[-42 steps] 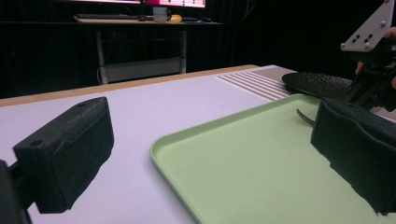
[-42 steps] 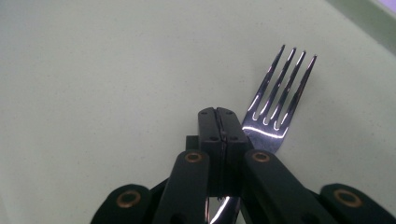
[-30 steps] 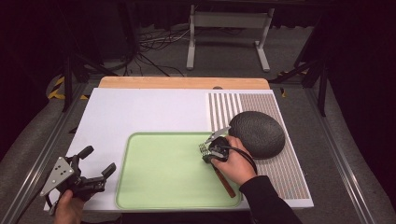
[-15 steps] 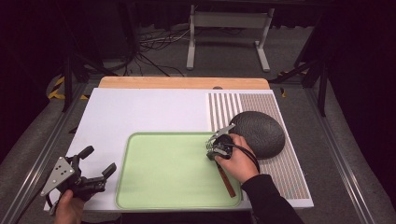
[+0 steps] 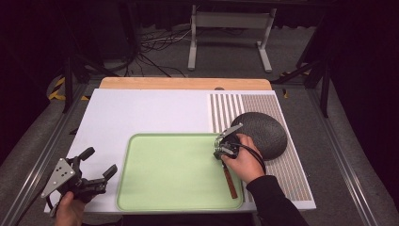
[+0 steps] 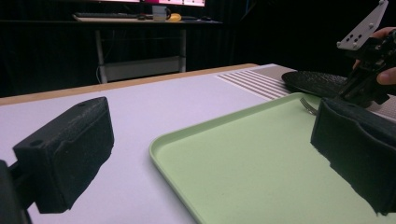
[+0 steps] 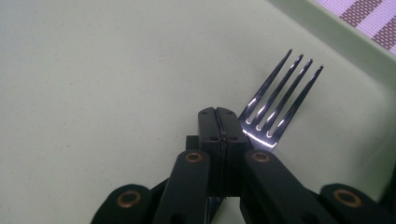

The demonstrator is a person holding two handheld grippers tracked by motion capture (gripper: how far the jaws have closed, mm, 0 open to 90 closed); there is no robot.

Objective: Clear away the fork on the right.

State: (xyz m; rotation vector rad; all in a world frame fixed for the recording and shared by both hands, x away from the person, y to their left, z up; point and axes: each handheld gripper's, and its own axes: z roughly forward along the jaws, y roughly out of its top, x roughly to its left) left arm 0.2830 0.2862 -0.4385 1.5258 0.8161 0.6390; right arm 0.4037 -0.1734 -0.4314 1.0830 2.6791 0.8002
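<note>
A fork lies on the right side of the pale green tray, its brown handle pointing toward the near edge. My right gripper is over the fork's neck with its jaws shut pad to pad. In the right gripper view the fork's tines stick out from under the closed right gripper; I cannot tell whether the neck is pinched. My left gripper hovers open at the near left, beside the tray. In its own view the left gripper has nothing between its jaws, and the tines show far off.
A dark round plate rests on the striped mat just right of the tray. The tray sits on a white board, with a wooden strip along its far edge. A metal stand is on the floor beyond.
The right hand and its gripper have edged slightly right and away, toward the plate. The fork's handle and the left gripper have stayed put.
</note>
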